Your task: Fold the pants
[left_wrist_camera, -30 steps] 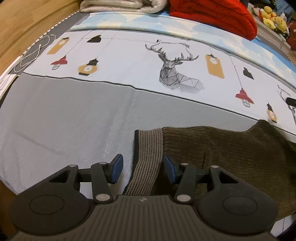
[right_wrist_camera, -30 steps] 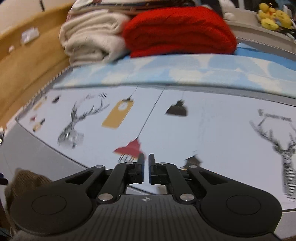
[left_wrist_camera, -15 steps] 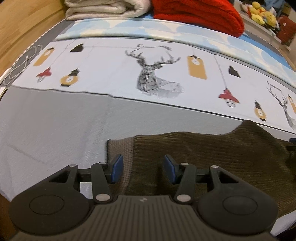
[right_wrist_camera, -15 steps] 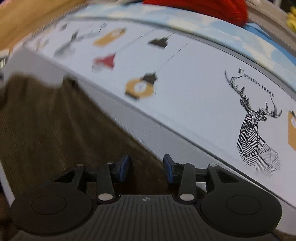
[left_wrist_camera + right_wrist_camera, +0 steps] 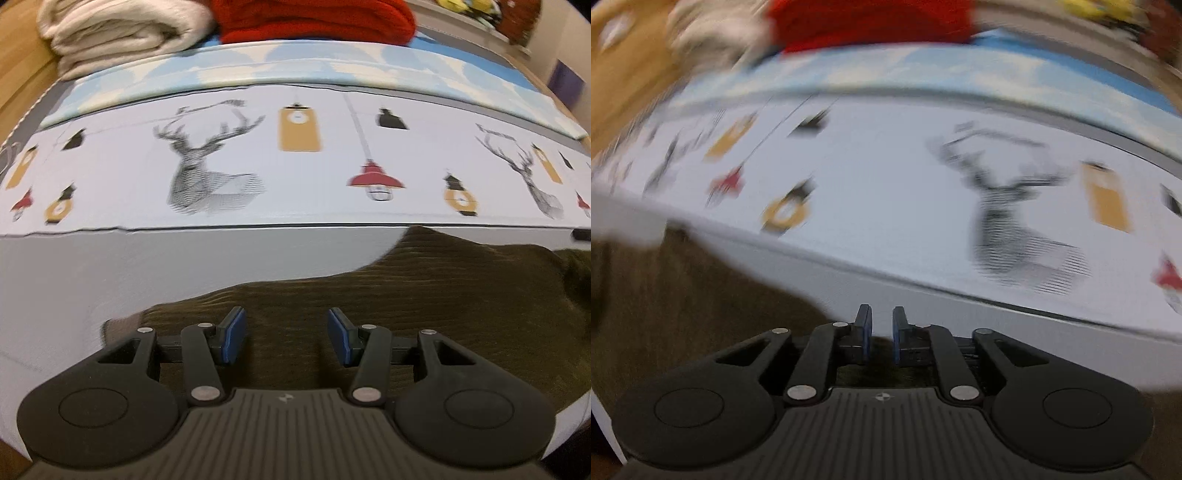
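The dark olive-brown corduroy pants (image 5: 424, 295) lie on the grey bed sheet (image 5: 147, 273) and stretch from below my left gripper to the right. My left gripper (image 5: 284, 334) is open and empty, its blue pads (image 5: 231, 338) spread over the cloth. In the blurred right wrist view the pants (image 5: 683, 291) fill the lower left. My right gripper (image 5: 881, 334) has its pads close together with a narrow gap, and dark cloth shows between them; a grip cannot be made out.
A white deer-and-lantern printed cover (image 5: 295, 166) lies beyond the pants. Folded cream blankets (image 5: 122, 33) and a red knit blanket (image 5: 314, 18) are stacked at the back. A wooden bed frame (image 5: 18, 48) runs along the left.
My left gripper has moved right along the pants, away from the ribbed cuff, and stays open. My right gripper has narrowed from open to nearly closed over the pants edge while swinging.
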A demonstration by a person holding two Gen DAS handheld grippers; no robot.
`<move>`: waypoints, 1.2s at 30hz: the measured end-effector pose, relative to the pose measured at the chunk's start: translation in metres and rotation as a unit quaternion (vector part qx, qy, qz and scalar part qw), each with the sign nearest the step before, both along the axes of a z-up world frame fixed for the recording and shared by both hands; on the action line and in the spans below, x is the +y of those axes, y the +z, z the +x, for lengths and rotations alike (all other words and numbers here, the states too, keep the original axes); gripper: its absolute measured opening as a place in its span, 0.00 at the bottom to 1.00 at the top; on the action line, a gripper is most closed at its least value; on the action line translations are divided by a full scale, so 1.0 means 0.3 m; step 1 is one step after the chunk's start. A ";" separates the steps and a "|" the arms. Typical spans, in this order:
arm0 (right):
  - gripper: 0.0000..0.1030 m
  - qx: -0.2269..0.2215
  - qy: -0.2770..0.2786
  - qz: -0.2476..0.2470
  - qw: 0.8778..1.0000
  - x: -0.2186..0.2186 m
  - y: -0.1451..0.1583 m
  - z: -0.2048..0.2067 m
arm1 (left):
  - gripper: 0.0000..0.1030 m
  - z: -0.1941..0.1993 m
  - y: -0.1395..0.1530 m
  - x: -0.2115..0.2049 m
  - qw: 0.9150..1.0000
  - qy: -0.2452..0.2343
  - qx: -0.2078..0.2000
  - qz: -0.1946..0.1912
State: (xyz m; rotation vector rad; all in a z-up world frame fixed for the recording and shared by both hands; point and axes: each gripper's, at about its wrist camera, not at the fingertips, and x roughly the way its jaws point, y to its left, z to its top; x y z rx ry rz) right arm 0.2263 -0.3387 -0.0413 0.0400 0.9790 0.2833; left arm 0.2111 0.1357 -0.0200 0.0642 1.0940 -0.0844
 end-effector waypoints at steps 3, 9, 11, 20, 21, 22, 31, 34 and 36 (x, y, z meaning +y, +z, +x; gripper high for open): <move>0.24 -0.017 -0.097 0.022 0.995 -0.204 0.054 -0.090 | 0.52 0.001 0.005 -0.079 1.000 -0.025 -0.003 -0.003; 0.26 -0.026 -0.295 0.048 0.954 -0.604 0.052 -0.392 | 0.52 -0.018 0.027 -0.232 0.997 -0.071 -0.017 -0.015; 0.26 -0.030 -0.366 0.056 0.929 -0.735 0.037 -0.529 | 0.52 -0.032 0.043 -0.275 0.996 -0.083 -0.024 -0.019; 0.35 0.020 -0.557 0.211 0.803 -1.023 -0.158 -1.004 | 0.53 -0.096 0.072 -0.414 0.992 -0.120 -0.036 -0.029; 0.37 0.027 -0.560 0.222 0.798 -1.032 -0.173 -1.012 | 0.53 -0.098 0.066 -0.420 0.992 -0.121 -0.034 -0.026; 0.38 0.035 -0.563 0.232 0.793 -1.038 -0.190 -1.013 | 0.53 -0.098 0.060 -0.425 0.992 -0.121 -0.032 -0.023; 0.46 0.072 -0.592 0.230 0.769 -1.047 -0.265 -0.931 | 0.53 -0.091 0.020 -0.361 0.995 -0.096 -0.017 -0.002; 0.46 0.065 -0.595 0.220 0.770 -1.040 -0.263 -0.903 | 0.53 -0.089 0.018 -0.333 0.996 -0.092 -0.016 0.001; 0.28 0.064 -0.598 0.208 0.771 -1.034 -0.257 -0.890 | 0.53 -0.087 0.021 -0.314 0.996 -0.087 -0.017 0.001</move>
